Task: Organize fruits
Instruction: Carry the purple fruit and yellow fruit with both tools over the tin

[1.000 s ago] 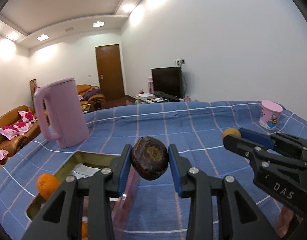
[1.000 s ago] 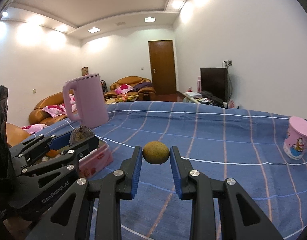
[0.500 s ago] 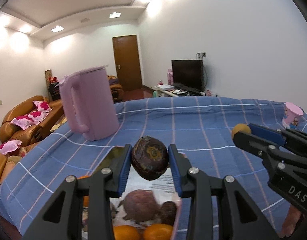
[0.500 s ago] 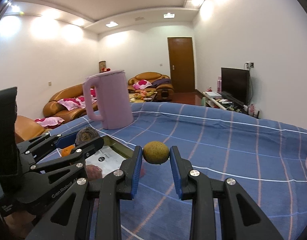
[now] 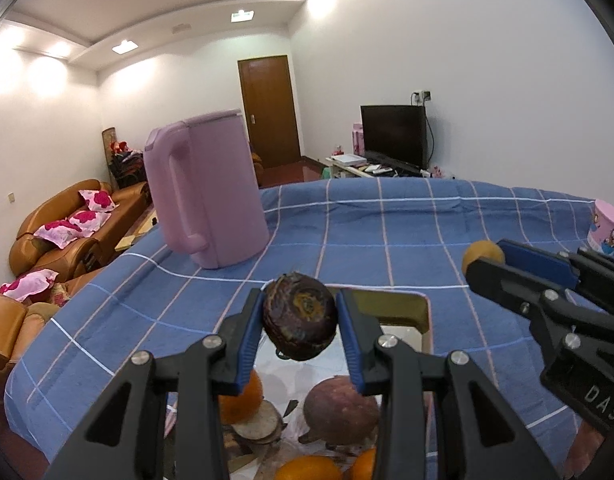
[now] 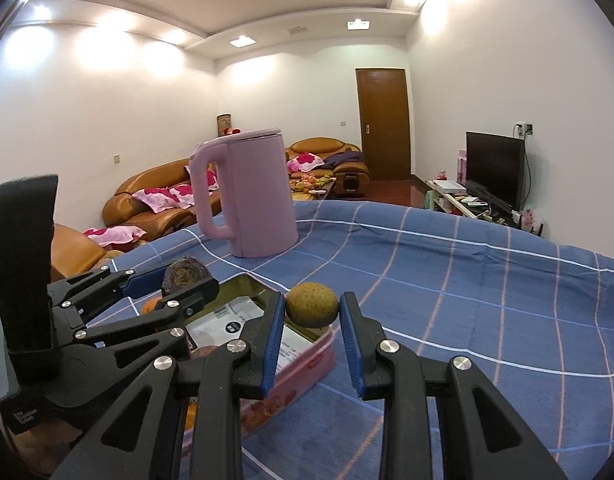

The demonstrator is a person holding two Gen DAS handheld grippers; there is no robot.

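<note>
My left gripper is shut on a dark wrinkled purple fruit and hangs over the open pink tin box. Inside the box lie oranges, a reddish-brown round fruit and a printed paper liner. My right gripper is shut on a small yellow-brown fruit, held just above the box's near right corner. In the left wrist view the right gripper comes in from the right with its fruit. The right wrist view shows the left gripper at the left with the purple fruit.
A tall pink jug stands on the blue checked tablecloth beyond the box. A small pink printed cup sits at the far right of the table. Sofas, a television and a door lie behind.
Both grippers have swung left across the table, each still holding its fruit. The box has slid from the left edge to under the left gripper, and the jug looms nearer.
</note>
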